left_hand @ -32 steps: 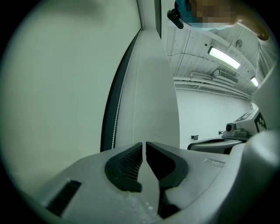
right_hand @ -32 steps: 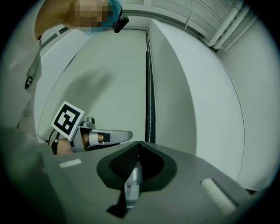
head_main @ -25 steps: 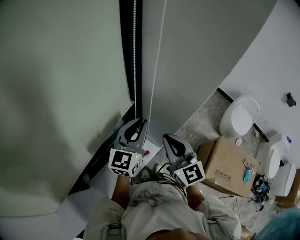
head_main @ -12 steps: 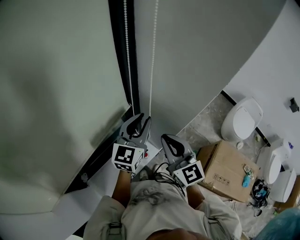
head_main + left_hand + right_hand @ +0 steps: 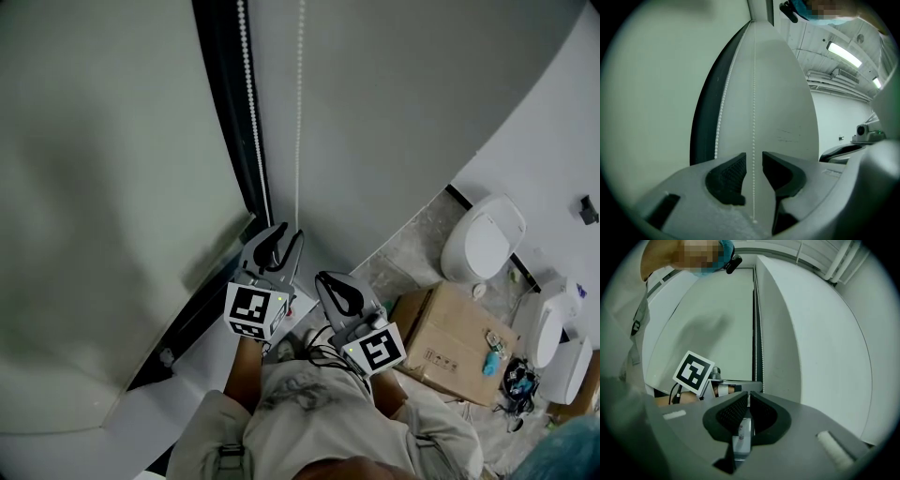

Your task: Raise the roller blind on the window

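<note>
**Chain loose between the left jaws**

Left gripper [image 5: 754, 169] has its jaws apart, with the bead chain [image 5: 754, 112] hanging between them untouched. Right gripper [image 5: 748, 401] is just beside it, jaws opening and empty. Both point up at the wall. The roller blind [image 5: 103, 187] covers the window on the left. A cardboard box [image 5: 450, 337] and a toilet [image 5: 481, 239] are on the floor to the right.

Dim, flat greenish light; dark fisheye vignetting in gripper views
</note>
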